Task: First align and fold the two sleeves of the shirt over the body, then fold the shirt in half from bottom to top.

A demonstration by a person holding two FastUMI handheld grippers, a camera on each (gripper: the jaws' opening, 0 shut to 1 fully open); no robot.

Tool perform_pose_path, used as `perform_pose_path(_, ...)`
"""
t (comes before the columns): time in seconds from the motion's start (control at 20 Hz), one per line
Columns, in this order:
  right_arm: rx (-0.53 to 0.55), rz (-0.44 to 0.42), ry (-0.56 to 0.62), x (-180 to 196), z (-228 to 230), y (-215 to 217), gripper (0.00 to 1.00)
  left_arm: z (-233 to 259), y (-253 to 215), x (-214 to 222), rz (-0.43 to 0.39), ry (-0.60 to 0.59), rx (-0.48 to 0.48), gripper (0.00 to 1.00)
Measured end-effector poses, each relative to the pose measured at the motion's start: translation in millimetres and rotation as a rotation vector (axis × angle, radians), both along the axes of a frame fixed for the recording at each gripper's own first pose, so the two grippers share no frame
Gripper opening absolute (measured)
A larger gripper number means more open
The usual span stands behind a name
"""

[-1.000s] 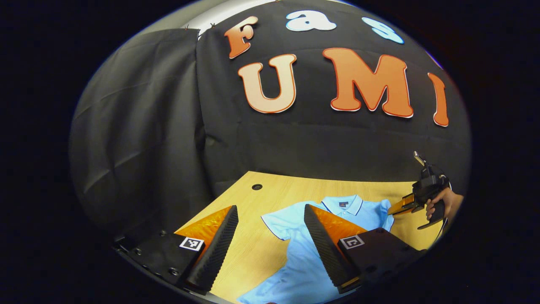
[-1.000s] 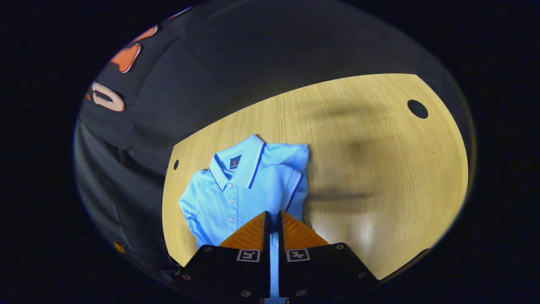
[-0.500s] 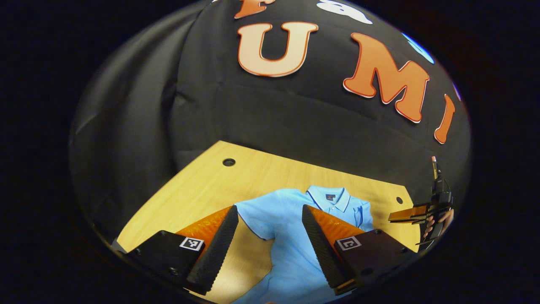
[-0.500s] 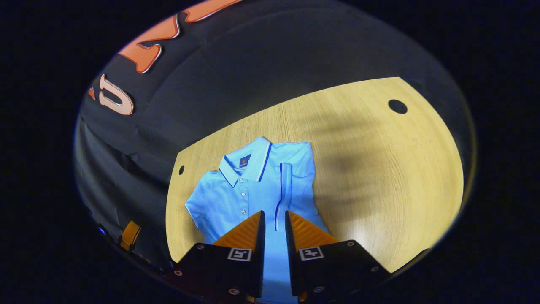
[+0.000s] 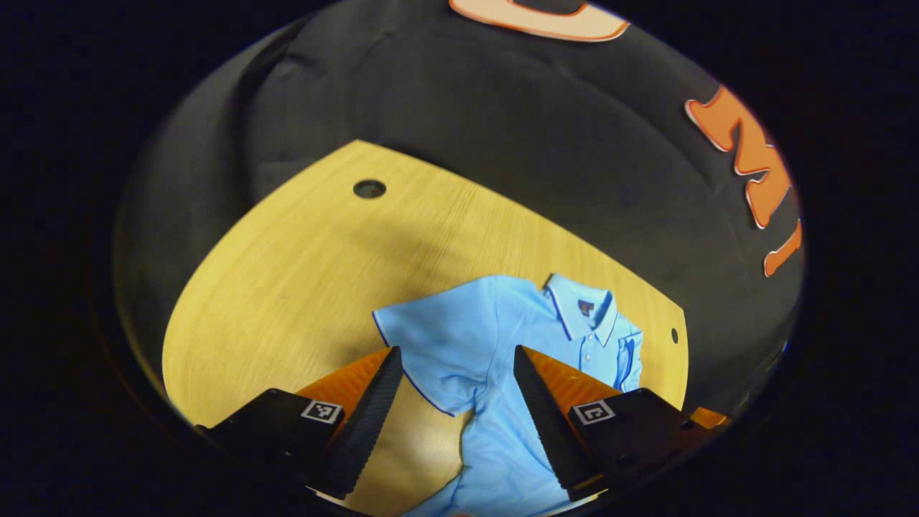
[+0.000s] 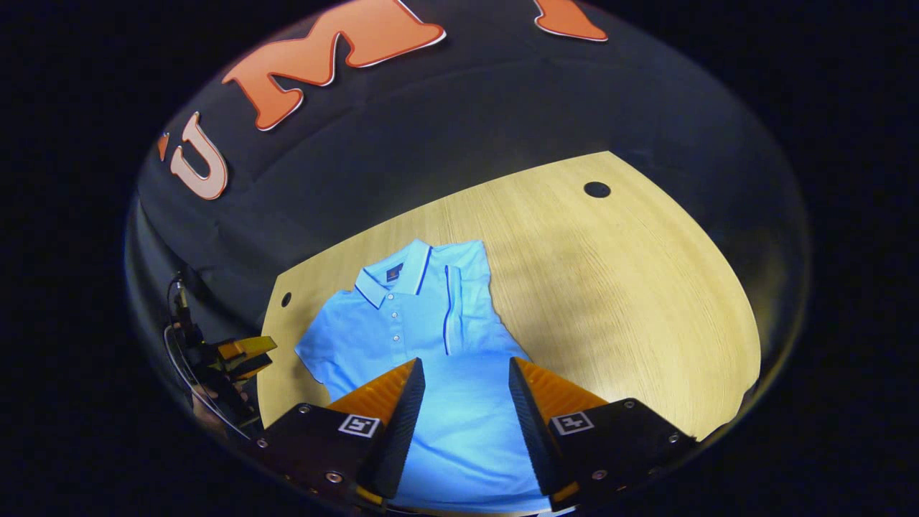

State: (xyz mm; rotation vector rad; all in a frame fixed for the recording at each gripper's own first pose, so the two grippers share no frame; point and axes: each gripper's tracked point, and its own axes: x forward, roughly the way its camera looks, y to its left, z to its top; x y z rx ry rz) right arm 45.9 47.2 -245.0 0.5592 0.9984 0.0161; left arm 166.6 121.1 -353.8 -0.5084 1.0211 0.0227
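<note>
in the left gripper view the shirt [image 5: 495,345] runs off the bottom edge, so its hem cannot be seen, and the left gripper [image 5: 457,416] covers part of its body with its right finger. a strip of the far sleeve beside the collar is too foreshortened to tell how it lies. in the right gripper view the right gripper [image 6: 465,424] hides the lower body of the shirt behind both fingers, and the hem is cut off below. the other gripper at the left rim is small and dim; its jaws cannot be read there. the label on the collar is too small to make out.
</note>
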Motion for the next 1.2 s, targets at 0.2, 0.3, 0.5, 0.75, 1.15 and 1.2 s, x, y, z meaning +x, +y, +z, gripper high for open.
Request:
perform_pose_path(0.2,-0.023,-0.052,0.007,-28.5,4.4,-8.6,0.86,-43.6,7.8,-2.6,0.064,0.205,-0.041,1.0)
perform_pose_path(0.3,-0.038,-0.074,0.019,-42.4,6.2,-16.6,0.88,-67.2,9.9,-4.7,0.102,0.298,-0.056,1.0)
perform_pose_path(0.5,-0.069,-0.111,0.015,-64.1,12.2,-30.9,0.91,-84.2,13.6,-2.2,0.106,0.397,0.008,0.96)
perform_pose_path(0.75,-0.066,-0.145,0.041,-88.0,11.2,-33.8,0.94,-90.5,14.7,-1.3,0.131,0.476,0.145,0.91)
perform_pose_path(1.15,-0.063,-0.193,0.043,-111.3,14.0,-42.1,0.95,-89.6,-5.1,5.5,0.104,0.445,0.073,0.16)
perform_pose_path(1.2,-0.059,-0.199,0.041,-113.6,15.3,-42.7,0.95,-86.2,-12.8,8.5,0.093,0.424,0.036,0.16)
